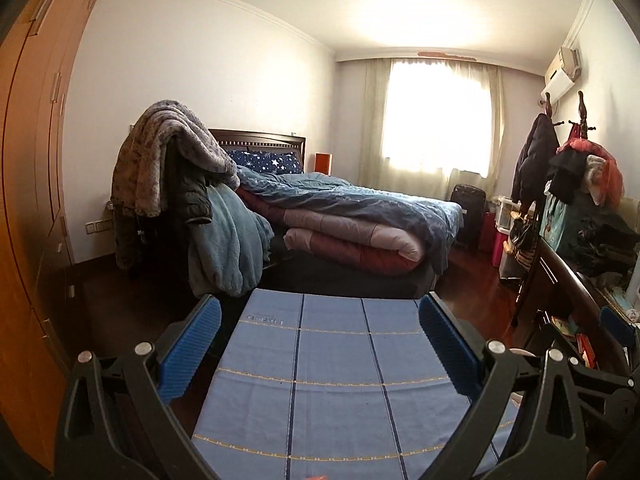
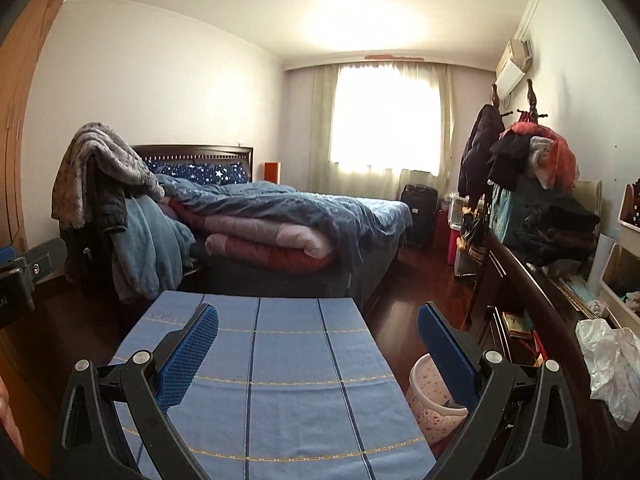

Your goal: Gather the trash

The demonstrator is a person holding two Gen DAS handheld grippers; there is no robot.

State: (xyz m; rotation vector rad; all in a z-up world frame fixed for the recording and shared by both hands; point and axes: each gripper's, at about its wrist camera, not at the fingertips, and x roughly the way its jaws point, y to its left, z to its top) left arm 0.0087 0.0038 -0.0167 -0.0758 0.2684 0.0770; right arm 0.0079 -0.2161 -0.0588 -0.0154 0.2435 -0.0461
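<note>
My left gripper point(image 1: 320, 320) stands open above a table covered with a blue checked cloth point(image 1: 332, 384), nothing between its blue pads. My right gripper point(image 2: 318, 330) is open too, held over the same blue cloth point(image 2: 260, 380). A pink speckled waste bin point(image 2: 430, 396) stands on the floor just right of the table, partly hidden behind the right finger. A crumpled white plastic bag point(image 2: 612, 368) lies on the dark wooden sideboard point(image 2: 532, 300) at the right. No trash shows on the cloth in either view.
A bed point(image 1: 360, 216) with piled quilts stands beyond the table; a chair draped in blankets point(image 1: 172, 184) is at its left. An orange wardrobe point(image 1: 32, 200) fills the left side. Clothes are heaped on the sideboard point(image 1: 568, 280) and coat rack point(image 2: 520, 152).
</note>
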